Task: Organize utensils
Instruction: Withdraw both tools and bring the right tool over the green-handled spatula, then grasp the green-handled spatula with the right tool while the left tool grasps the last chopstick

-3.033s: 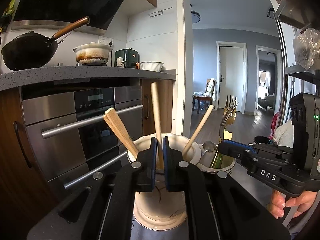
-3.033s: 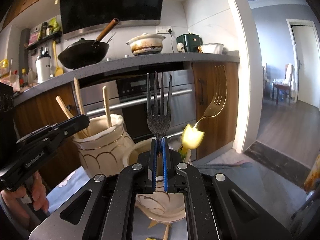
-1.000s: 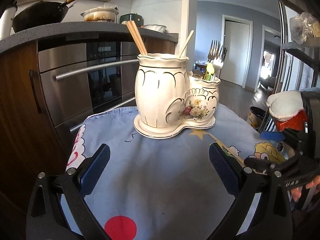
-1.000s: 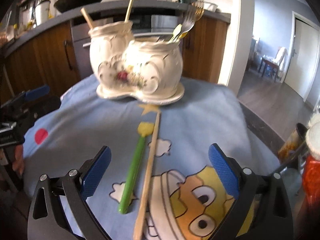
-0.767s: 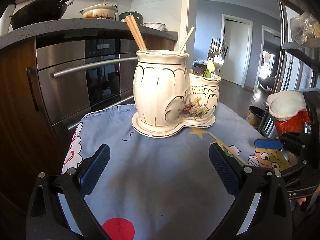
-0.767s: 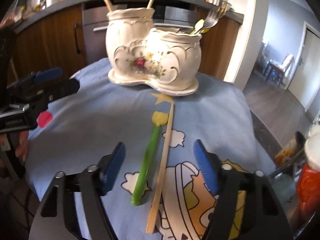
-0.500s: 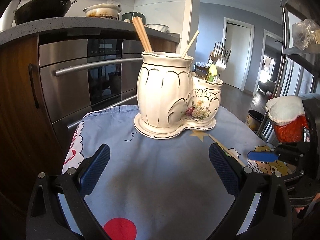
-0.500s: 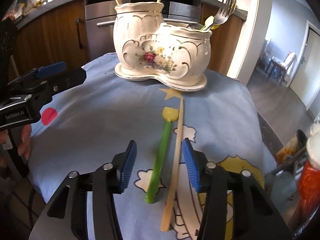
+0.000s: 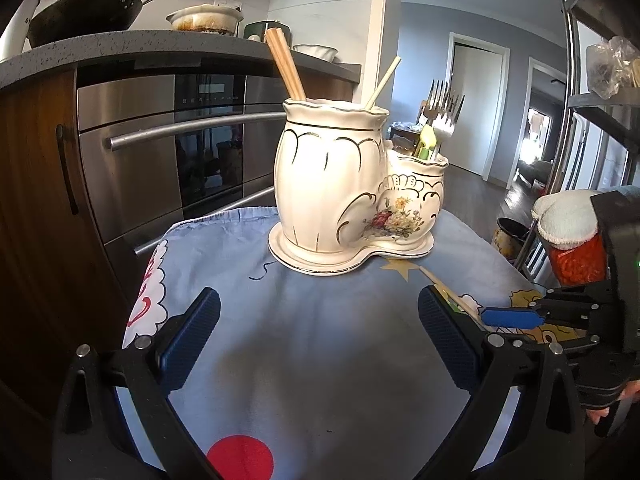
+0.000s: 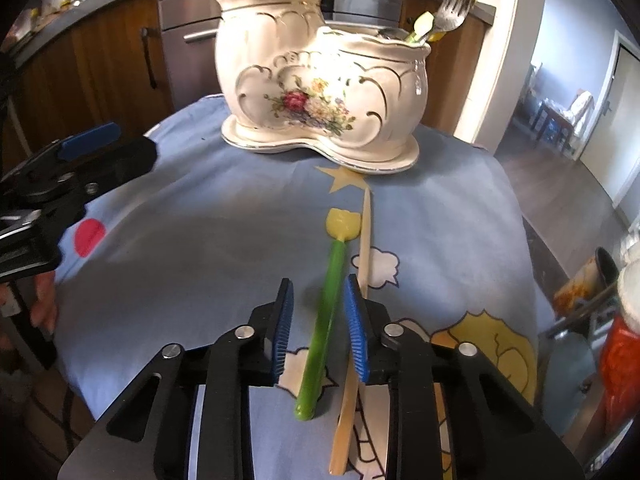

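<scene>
Since a second ago the right gripper (image 10: 318, 328) has been lowered over the green plastic utensil with a yellow head (image 10: 326, 312); its jaws are closing around the blurred handle, not yet pressed. The wooden chopstick (image 10: 362, 264) is partly hidden beside it. The left gripper (image 9: 316, 344) is held spread above the blue cartoon cloth (image 9: 320, 360), near the white ceramic utensil holder (image 9: 352, 184).

Black wok (image 9: 84, 16) on grey countertop (image 9: 120, 46), steel oven (image 9: 168, 148), cartoon-print blue cloth (image 9: 320, 340)

Blue cartoon cloth (image 10: 224, 216): ceramic holder (image 10: 320, 92), green utensil (image 10: 326, 308), wooden chopstick (image 10: 365, 236).
</scene>
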`<state>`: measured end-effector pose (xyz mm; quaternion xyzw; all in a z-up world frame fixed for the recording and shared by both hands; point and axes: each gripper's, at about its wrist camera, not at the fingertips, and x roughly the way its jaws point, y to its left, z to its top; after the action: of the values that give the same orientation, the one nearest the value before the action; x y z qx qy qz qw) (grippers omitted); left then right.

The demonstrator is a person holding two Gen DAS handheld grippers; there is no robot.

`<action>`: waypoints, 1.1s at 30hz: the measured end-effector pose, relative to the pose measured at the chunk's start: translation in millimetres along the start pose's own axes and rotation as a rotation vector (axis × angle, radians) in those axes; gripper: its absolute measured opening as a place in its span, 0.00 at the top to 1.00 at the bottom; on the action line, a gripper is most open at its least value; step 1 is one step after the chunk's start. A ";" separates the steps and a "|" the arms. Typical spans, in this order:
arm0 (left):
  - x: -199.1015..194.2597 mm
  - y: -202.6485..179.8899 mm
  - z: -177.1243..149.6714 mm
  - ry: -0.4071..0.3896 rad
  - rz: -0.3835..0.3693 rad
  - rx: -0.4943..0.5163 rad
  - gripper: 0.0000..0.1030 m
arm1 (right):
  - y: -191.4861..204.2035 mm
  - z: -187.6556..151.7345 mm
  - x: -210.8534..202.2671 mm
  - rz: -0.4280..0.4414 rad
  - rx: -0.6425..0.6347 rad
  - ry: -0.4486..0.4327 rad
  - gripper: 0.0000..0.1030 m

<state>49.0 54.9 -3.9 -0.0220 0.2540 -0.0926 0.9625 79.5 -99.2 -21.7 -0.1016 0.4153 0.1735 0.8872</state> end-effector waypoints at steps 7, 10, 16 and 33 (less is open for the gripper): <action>0.4 0.2 -0.2 0.000 -0.006 0.001 0.05 | -0.9 3.9 10.8 -0.007 0.007 0.026 0.78; 0.7 0.6 -0.6 0.002 -0.009 -0.001 0.05 | -1.7 3.7 11.8 0.005 0.014 0.016 0.81; 3.3 -0.9 -0.4 0.016 0.006 0.009 0.05 | -9.0 0.0 8.5 0.039 0.057 -0.021 0.90; 31.2 -96.7 -5.8 0.205 -0.025 0.019 0.05 | -99.2 -21.3 -51.3 0.092 0.223 -0.248 0.90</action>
<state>56.6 -46.0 -15.4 -0.0067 0.3499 -0.1089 0.9304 73.0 -208.7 8.0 0.0389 0.3235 0.1779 0.9285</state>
